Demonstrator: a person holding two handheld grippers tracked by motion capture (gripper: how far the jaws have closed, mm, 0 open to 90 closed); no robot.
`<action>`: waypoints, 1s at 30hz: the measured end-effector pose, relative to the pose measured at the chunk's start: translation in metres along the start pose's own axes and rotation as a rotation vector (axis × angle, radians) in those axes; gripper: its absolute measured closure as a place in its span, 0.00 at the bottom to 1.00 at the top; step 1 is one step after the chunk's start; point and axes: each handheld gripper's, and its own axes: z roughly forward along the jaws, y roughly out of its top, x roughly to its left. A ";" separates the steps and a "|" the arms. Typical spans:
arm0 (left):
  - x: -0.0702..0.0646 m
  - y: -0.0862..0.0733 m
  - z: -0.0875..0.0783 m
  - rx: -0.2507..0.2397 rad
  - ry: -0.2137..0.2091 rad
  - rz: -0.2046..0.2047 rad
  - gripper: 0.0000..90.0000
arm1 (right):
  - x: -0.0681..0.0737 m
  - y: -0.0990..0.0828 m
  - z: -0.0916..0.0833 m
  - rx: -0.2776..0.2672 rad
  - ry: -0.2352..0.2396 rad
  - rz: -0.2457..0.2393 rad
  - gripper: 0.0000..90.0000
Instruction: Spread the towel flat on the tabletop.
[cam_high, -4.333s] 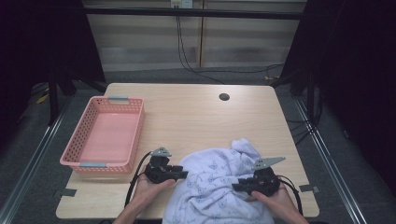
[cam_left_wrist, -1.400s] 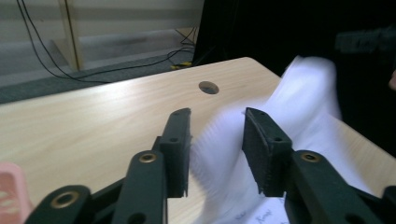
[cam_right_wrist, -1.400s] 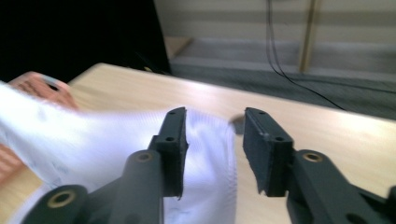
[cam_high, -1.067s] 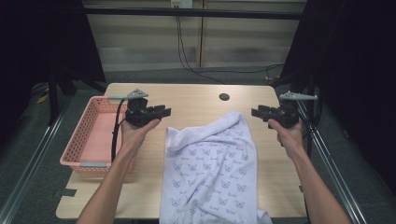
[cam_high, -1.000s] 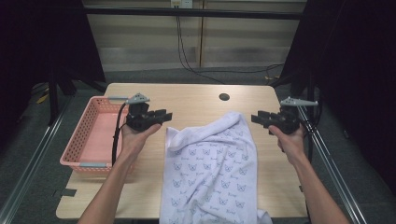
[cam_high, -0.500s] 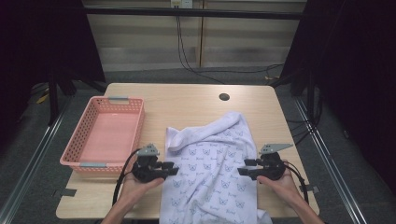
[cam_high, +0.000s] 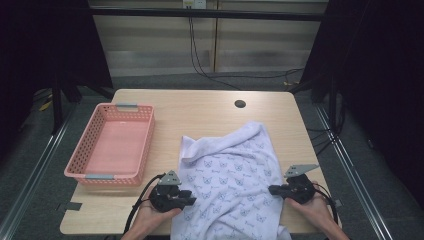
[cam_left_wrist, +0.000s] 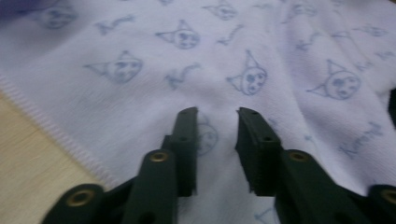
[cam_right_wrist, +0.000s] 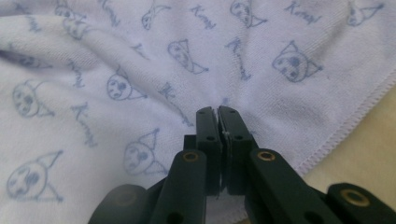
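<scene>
Dark curtains are ringing the wooden table (cam_high: 200, 107); my white towel (cam_high: 235, 185) is lying at its 5 o'clock, a pink basket (cam_high: 112, 147) at 9. My right gripper (cam_right_wrist: 218, 114) is pinching the towel's edge shut. My left gripper (cam_left_wrist: 217, 123) has been closing, jaws still parted over cloth.

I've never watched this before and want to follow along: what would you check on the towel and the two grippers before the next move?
1. Right gripper shut on the towel: ok, its jaws have just closed and pinch the cloth.
2. Left gripper gripping: not ok, there is a gap between its jaws over the cloth.
3. Towel flat: not ok, folds at the far end.
4. Pink basket clear of the towel: ok.
5. Towel's near edge on the table: cannot tell.
</scene>
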 end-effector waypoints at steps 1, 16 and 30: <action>-0.001 0.000 -0.001 0.018 -0.017 0.010 0.89 | 0.002 -0.004 -0.004 0.009 0.016 0.002 0.98; -0.021 -0.019 -0.030 -0.015 -0.076 0.003 0.90 | 0.020 -0.010 -0.016 0.005 0.132 -0.026 0.84; 0.019 0.025 -0.010 -0.101 0.094 0.034 0.56 | -0.002 0.022 -0.006 -0.140 0.072 -0.002 0.74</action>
